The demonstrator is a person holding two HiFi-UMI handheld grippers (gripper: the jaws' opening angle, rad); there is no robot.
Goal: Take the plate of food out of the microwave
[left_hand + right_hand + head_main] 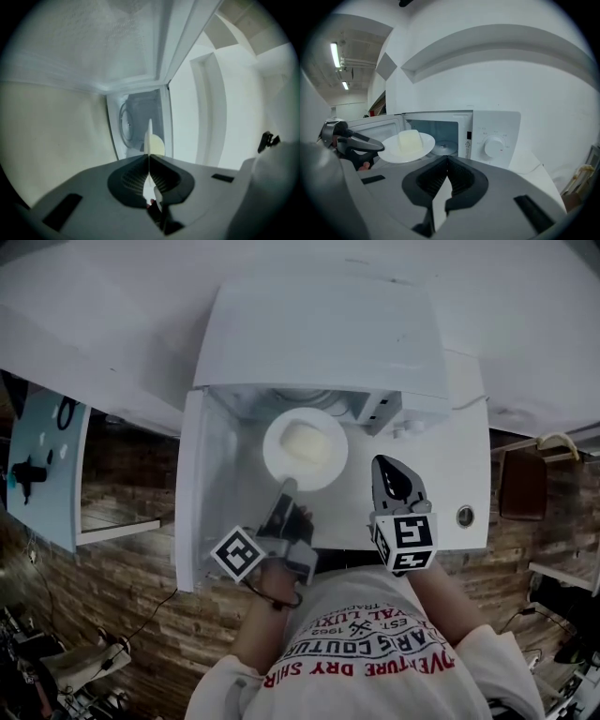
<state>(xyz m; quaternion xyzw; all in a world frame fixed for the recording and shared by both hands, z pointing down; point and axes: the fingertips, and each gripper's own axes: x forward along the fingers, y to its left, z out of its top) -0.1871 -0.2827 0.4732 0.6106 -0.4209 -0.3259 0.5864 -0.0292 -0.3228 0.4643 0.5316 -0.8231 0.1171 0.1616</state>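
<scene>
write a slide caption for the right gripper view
Left tongs hold a round white plate bearing a pale food block in front of the open white microwave.

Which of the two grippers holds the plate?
The left gripper: its jaws clamp the rim of the plate; the right gripper is shut and empty.

Plate (277, 463) at left gripper (149, 158) tip: smooth white, slightly glossy (ceramic-looking). Food (409, 140) on it: pale, matt. Microwave (497, 129) ahead of right gripper (448, 159): smooth white paint. Both gripper shells: matt grey plastic, ribbed black pads (464, 180).
</scene>
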